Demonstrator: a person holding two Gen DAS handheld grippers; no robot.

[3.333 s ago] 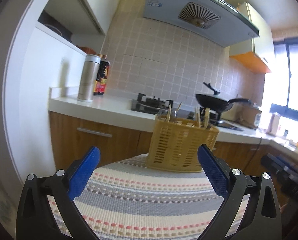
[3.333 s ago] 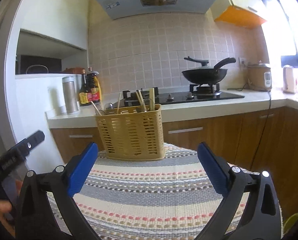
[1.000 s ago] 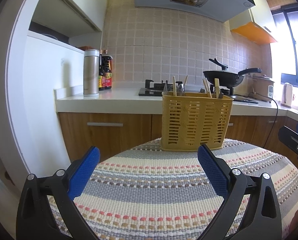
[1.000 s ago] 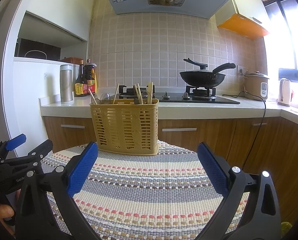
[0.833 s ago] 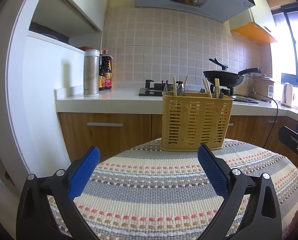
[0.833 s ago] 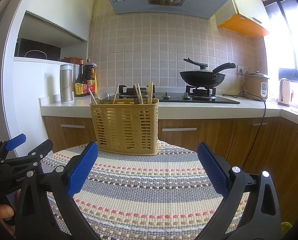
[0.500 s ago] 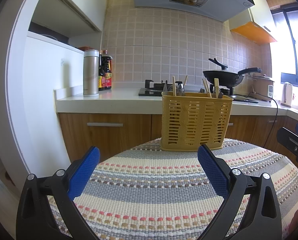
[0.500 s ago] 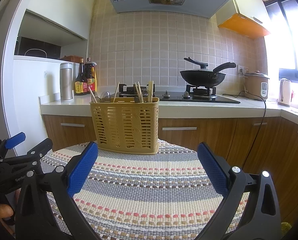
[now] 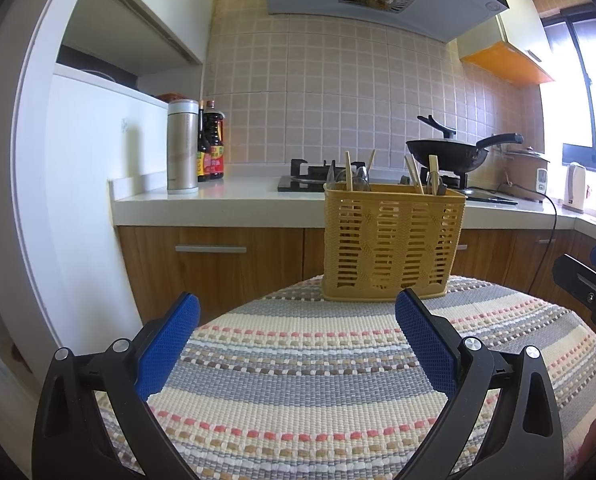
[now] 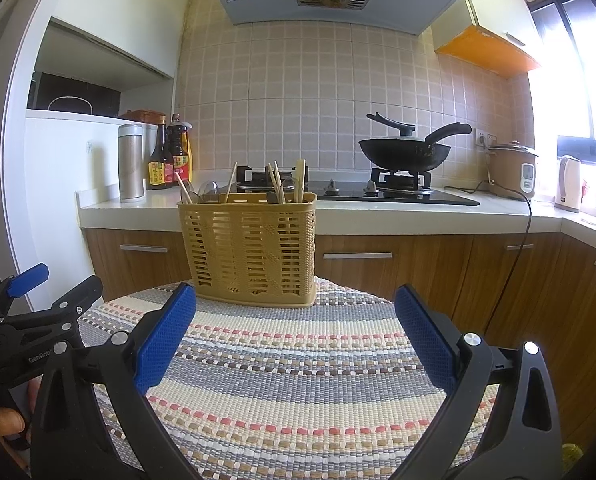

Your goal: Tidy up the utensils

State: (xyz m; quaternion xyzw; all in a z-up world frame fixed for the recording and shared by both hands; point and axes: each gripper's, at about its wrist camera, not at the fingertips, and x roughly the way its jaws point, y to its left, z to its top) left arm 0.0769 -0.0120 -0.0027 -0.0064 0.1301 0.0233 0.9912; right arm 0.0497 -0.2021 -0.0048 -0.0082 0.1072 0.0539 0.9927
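The yellow utensil basket (image 9: 392, 246) stands well beyond both hand-held grippers, left (image 9: 296, 334) and right (image 10: 296, 332), each spread wide and empty.

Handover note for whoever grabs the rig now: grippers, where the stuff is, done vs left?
Left gripper: open, empty, above the striped mat.
Right gripper: open, empty, above the same mat.
Yellow utensil basket stands upright at the mat's far edge, ahead of both grippers and not touched. Chopsticks and spoons stick up from it; how they are sorted inside cannot be told.
Done: nothing to see; no utensil lies on the mat.
Left: likely reach into the basket and sort the utensils.
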